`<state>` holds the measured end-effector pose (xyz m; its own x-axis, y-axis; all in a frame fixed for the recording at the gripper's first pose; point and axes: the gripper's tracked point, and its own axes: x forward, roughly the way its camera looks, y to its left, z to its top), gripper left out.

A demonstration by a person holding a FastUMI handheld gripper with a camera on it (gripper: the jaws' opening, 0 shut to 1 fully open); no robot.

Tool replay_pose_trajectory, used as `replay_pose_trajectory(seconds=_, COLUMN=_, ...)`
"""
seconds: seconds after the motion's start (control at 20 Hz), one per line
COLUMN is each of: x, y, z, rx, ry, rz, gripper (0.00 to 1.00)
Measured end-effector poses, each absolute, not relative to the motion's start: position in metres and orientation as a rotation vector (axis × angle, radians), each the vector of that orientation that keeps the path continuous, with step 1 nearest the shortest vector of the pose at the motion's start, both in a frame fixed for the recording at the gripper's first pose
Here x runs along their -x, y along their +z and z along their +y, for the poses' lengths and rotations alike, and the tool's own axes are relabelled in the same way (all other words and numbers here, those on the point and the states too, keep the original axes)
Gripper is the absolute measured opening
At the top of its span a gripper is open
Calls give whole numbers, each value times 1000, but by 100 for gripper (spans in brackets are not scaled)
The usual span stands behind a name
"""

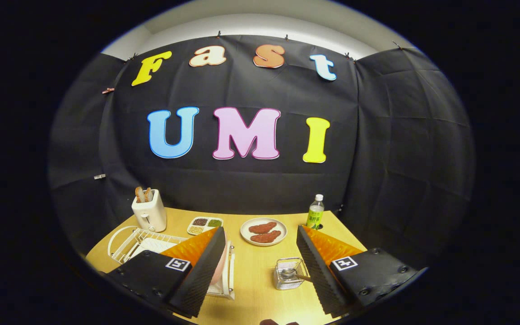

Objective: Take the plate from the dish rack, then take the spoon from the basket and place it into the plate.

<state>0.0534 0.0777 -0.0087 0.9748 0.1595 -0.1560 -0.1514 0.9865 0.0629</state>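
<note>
Two jaws apart; basket [290, 272] between, spoon [297, 275] inside.

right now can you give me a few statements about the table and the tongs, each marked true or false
1. The tongs are open, with nothing between their fingers. True.
2. The toaster has no bread in it. False: toast slices stick up from its slots.
3. The pink plate stands in the dish rack. True.
4. The round plate beyond the fingers holds green vegetables. False: it holds two reddish-brown pieces of food.
5. The small wire basket sits just inside one finger, with a spoon in it. True.
6. The bottle lies on its side. False: it stands upright by the table's far edge.
</note>
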Motion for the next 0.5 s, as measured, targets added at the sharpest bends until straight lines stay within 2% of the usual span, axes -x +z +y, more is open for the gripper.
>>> replay_pose_trajectory(seconds=0.5, x=-120, y=-77, z=149, rx=-27, ry=214, rz=410, gripper=98)
